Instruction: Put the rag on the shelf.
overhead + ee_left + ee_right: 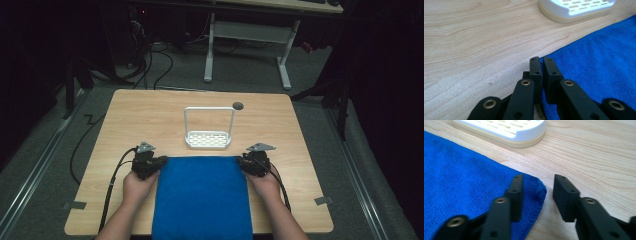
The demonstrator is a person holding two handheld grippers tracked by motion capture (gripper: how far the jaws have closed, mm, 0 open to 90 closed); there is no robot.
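1. A blue towel [202, 197] lies flat on the near middle of the wooden table [125, 115], its near edge reaching the table's near edge
2. The left gripper [159, 161], held in the person's left hand [138, 185], sits at the towel's far left corner; in the left gripper view its jaws stand almost together, with a thin gap between them, and the corner of the towel [599, 62] meets their tips, though whether cloth is pinched between them cannot be told
3. The right gripper [242, 162], held in the right hand [265, 184], sits at the towel's far right corner; in the right gripper view its jaws are spread wide, one over the towel [469, 175] and the other over bare wood, with the corner's hem between them
4. A white slotted rack [208, 139] with a tall hoop handle stands just beyond the towel's far edge, near it but apart
5. A small dark round spot [238, 105] marks the table farther back, to the right of the rack's handle
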